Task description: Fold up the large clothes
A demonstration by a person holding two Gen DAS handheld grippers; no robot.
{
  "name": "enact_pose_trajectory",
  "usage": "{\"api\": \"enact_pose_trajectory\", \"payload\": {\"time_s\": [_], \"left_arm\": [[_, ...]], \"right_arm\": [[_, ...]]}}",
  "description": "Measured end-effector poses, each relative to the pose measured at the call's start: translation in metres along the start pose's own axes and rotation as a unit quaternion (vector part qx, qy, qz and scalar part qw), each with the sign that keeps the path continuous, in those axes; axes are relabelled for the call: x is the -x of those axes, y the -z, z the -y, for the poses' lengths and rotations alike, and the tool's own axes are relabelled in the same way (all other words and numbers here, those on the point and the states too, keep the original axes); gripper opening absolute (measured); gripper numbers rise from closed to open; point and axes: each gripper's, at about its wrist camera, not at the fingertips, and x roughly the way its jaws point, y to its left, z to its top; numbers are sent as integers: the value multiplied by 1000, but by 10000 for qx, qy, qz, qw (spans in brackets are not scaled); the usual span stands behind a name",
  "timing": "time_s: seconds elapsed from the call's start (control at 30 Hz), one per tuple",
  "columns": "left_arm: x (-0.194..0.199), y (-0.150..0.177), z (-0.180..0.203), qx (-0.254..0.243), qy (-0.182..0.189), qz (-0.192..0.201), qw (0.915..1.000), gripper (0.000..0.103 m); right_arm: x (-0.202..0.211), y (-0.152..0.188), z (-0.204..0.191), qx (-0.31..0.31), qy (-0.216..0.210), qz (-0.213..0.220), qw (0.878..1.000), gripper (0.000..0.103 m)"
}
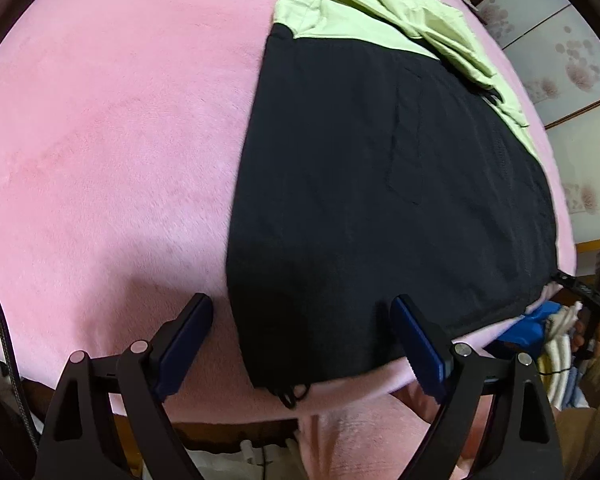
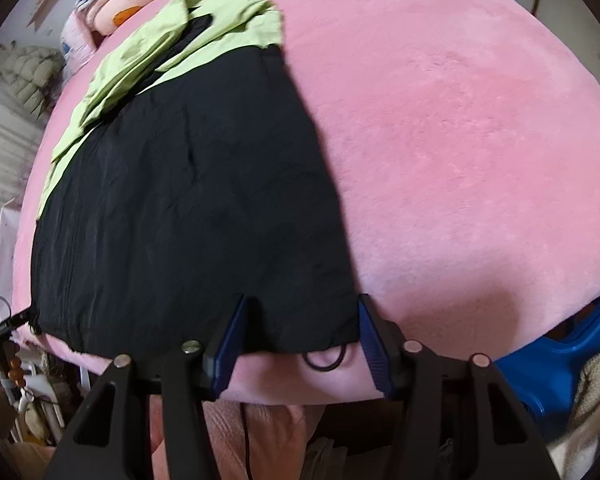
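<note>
The black-and-green jacket (image 1: 380, 184) lies flat on the pink bed (image 1: 100, 140), sleeves folded in; both left tongs (image 1: 302, 344) and right tongs (image 2: 300, 340) gape empty over its near hem corners (lengthwise fold remains).

Evenly and softly lit, moderately bright, no hard glare anywhere. Strong fisheye bulge in both views, bending the pink blanket (image 1: 100, 140) into a dome and curving everything toward dark vignetted corners. Soft grey shadows cast on the blanket just ahead of the left gripper (image 1: 302, 344) and beside the right gripper (image 2: 300, 340), pointing to light from above and behind. Black part of the jacket (image 1: 380, 200) nearly featureless, only faint sheen on creases and a seam. Slight motion smear along the jacket's green part (image 2: 228, 24) and its edges. Background wall panels (image 1: 560, 60) pale, washed and soft. Gripper arms crisp but silhouetted, almost without detail.
</note>
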Motion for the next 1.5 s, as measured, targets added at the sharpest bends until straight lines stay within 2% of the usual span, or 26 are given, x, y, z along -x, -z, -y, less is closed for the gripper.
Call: {"api": "enact_pose_trajectory", "payload": {"time_s": [0.13,0.23,0.33,0.37,0.4,0.43,0.47,0.5,0.53,0.63,0.7,0.87,0.97,1.03,1.1,1.17,1.23,1.27,1.3,1.37,1.43,1.47,1.5], "left_arm": [[-8,5,0,-71,32,-93,9999,91],[-22,-4,7,-2,94,-113,9999,99],[-28,-9,7,198,-29,-90,9998,98],[-28,-11,9,272,-96,-42,9996,91],[-25,-12,12,293,-232,80,9993,67],[-22,-14,11,299,-257,126,9991,34],[-19,-15,10,358,-237,125,9990,19],[-14,-18,5,545,-188,71,9983,10],[-10,-19,3,658,-169,34,9977,8],[6,-24,14,560,-341,-53,9978,5],[23,-30,26,574,-326,-30,9978,5],[81,-59,49,1058,232,337,9935,4],[121,-95,62,1363,577,838,9854,4],[143,-131,63,1706,814,1221,9743,4],[157,-165,61,1964,950,1543,9636,4],[164,-198,54,2052,904,1786,9580,4],[157,-244,52,2217,830,1986,9511,4],[149,-263,52,2313,806,2027,9481,4],[138,-284,50,2434,786,2066,9444,4],[109,-326,39,2627,740,2125,9383,6],[82,-355,32,2581,311,2067,9432,18],[64,-368,31,2553,108,1981,9463,25],[39,-383,27,2523,-161,1767,9512,40]], "right_arm": [[-5,0,1,-12,-39,-35,10000,48],[-13,-3,2,-96,0,-102,9999,51],[-19,-4,-5,-37,193,-154,9997,51],[-19,-4,-7,-19,241,-166,9996,49],[-18,-5,-10,18,264,-184,9995,42],[-16,-6,-12,18,254,-203,9995,39],[-14,-6,-13,17,228,-201,9995,28],[-9,-7,-15,17,152,-190,9997,21],[-3,-8,-18,17,210,-189,9996,20],[15,-12,-29,57,285,-105,9995,16],[32,-17,-34,-35,156,-22,9999,11],[95,-45,-58,-62,-287,468,9985,9],[130,-79,-79,-5,-562,822,9950,9],[147,-106,-86,-31,-677,1036,9923,9],[160,-144,-90,-83,-791,1254,9889,9],[167,-183,-88,-141,-895,1416,9858,9],[162,-238,-90,-139,-971,1532,9833,9],[157,-255,-90,-127,-952,1551,9832,9],[146,-285,-91,-112,-905,1562,9835,9],[124,-324,-91,-121,-839,1530,9846,9],[97,-355,-94,-131,-668,1466,9869,14],[78,-372,-93,-166,-605,1404,9881,22],[56,-387,-90,-238,-498,1334,9895,28]]}}
